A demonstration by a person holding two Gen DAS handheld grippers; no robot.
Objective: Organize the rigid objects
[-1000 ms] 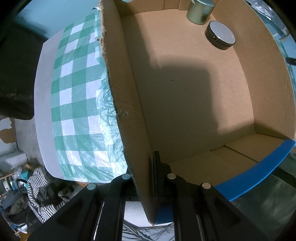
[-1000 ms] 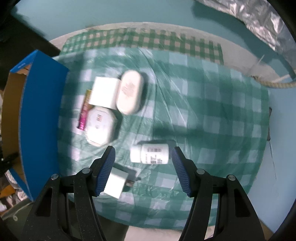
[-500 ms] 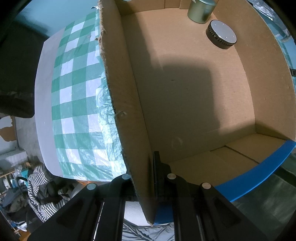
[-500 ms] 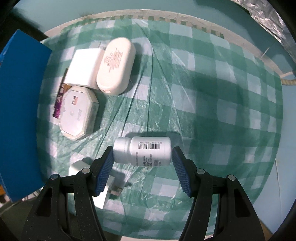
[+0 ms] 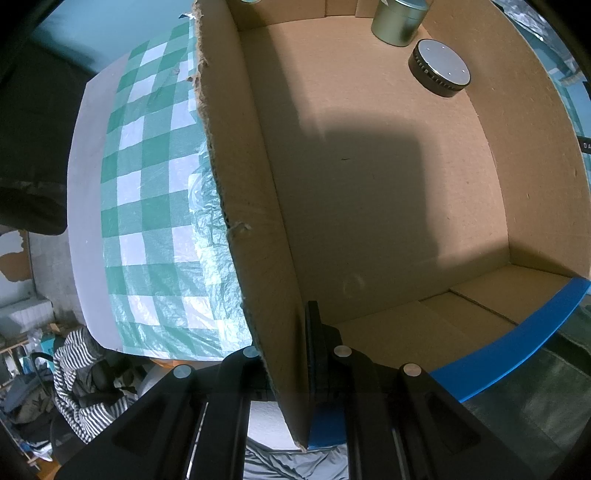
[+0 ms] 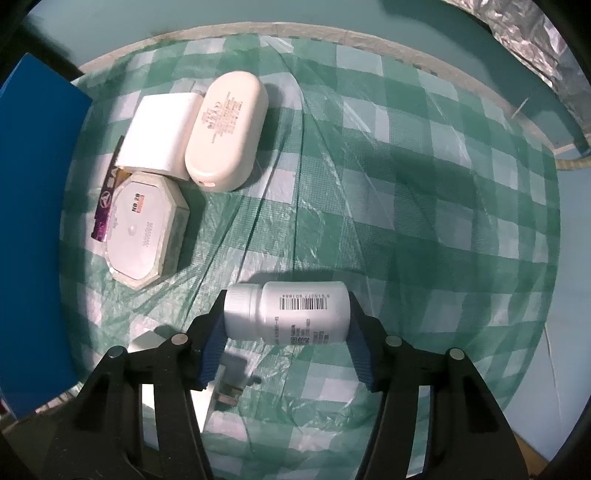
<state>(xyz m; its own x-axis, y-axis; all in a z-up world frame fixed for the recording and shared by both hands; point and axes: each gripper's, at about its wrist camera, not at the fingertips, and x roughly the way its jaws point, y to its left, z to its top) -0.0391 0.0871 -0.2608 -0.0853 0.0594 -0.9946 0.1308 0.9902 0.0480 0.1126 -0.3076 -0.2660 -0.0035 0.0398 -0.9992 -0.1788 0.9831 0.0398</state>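
My left gripper [image 5: 295, 354] is shut on the near wall of the cardboard box [image 5: 258, 229]. Inside the box, at the far end, stand a metal tin [image 5: 397, 18] and a flat round black-and-silver case [image 5: 439, 68]. My right gripper [image 6: 286, 328] has its blue pads [image 6: 212, 343] around a white pill bottle [image 6: 291, 312] lying on its side on the green checked cloth; both pads touch its ends. Beyond it lie a white oval case [image 6: 227, 131], a white square box [image 6: 159, 136] and an octagonal box [image 6: 146, 232].
The blue outer wall of the box [image 6: 33, 221] stands at the left in the right wrist view. A white plug adapter [image 6: 225, 384] lies under the right gripper's left finger. A purple packet [image 6: 107, 199] lies beside the octagonal box. Clothes [image 5: 74, 369] lie below the table edge.
My right gripper has come down over the pill bottle and its pads have closed in on the bottle's ends. The left gripper has kept its hold on the box wall.
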